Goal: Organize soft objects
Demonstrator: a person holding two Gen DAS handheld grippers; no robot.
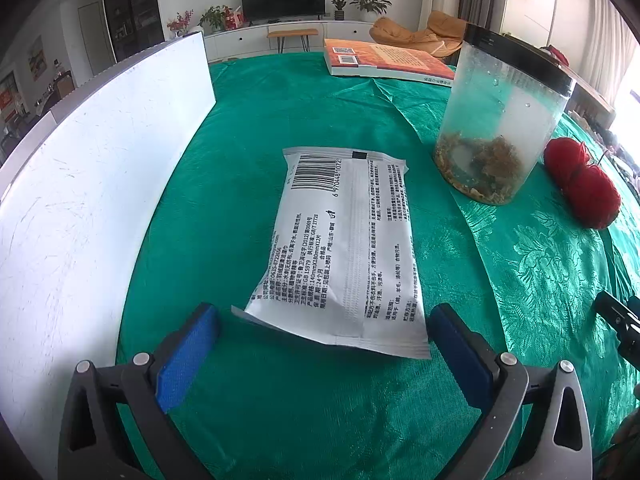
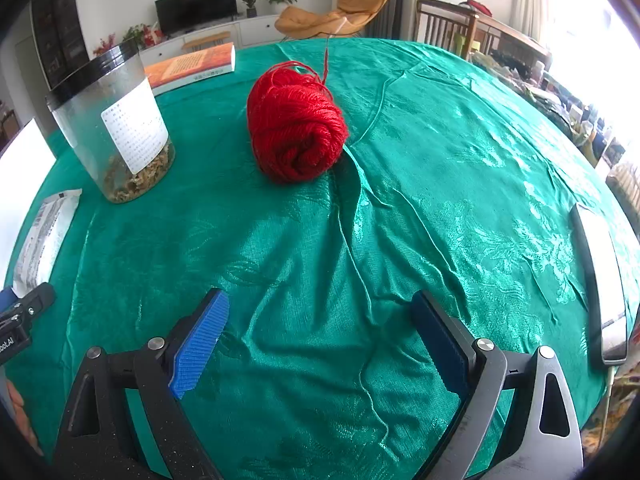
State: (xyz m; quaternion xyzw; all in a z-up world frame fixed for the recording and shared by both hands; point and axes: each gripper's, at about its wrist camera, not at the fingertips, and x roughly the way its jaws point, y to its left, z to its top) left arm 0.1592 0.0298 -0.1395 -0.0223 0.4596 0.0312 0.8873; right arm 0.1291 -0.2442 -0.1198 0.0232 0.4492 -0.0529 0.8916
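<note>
The left gripper [image 1: 324,332] has its fingers apart, flanking the near end of a white wet-wipes packet [image 1: 344,248] lying on the green-clothed table [image 1: 280,400]. The right gripper [image 2: 320,328], fingers apart and empty, faces a red yarn ball [image 2: 296,124] at 12 o'clock. A clear jar [image 2: 116,128] stands at 10 o'clock.
</note>
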